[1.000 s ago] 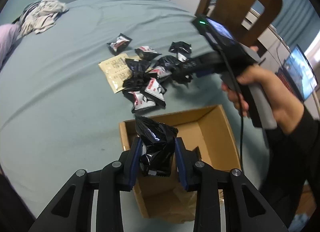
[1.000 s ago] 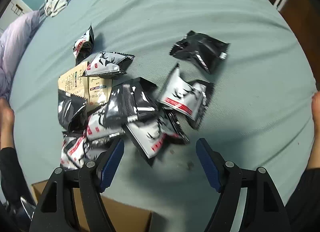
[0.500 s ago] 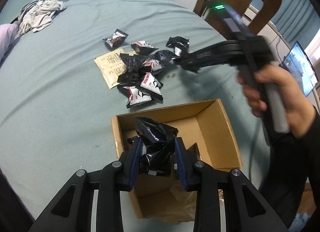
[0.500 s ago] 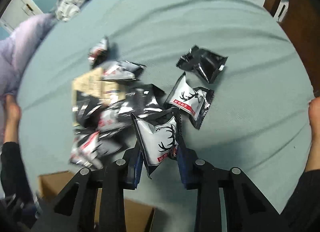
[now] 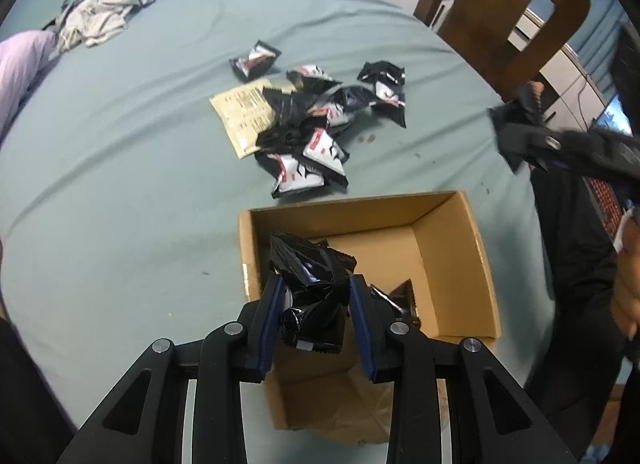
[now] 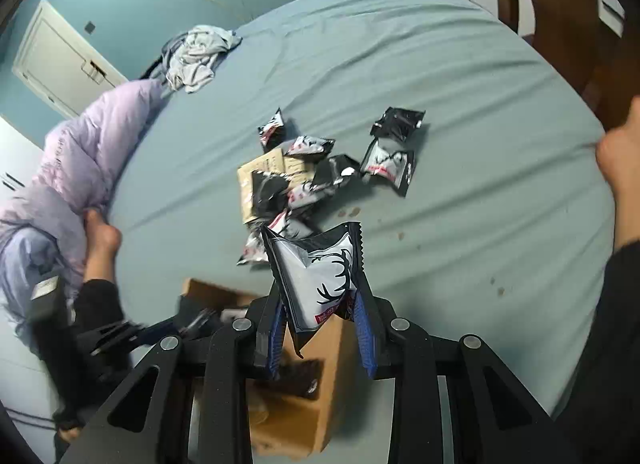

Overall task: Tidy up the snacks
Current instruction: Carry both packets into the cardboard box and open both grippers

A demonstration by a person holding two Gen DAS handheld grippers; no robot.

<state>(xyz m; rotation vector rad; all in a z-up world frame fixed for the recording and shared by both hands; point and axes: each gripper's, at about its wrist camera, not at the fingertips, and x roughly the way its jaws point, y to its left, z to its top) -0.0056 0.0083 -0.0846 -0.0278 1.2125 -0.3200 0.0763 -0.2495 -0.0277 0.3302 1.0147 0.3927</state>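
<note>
Snack packets: one per tongs | left tongs grip black packet | right tongs grip white packet

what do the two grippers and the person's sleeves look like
The left gripper and right gripper look alike: black angular linkage arms with round silver pivot bolts, and flat fingers faced with dark blue pads. The person's sleeves are black and long, reaching the wrists. No markings or cables show clearly on either gripper.
</note>
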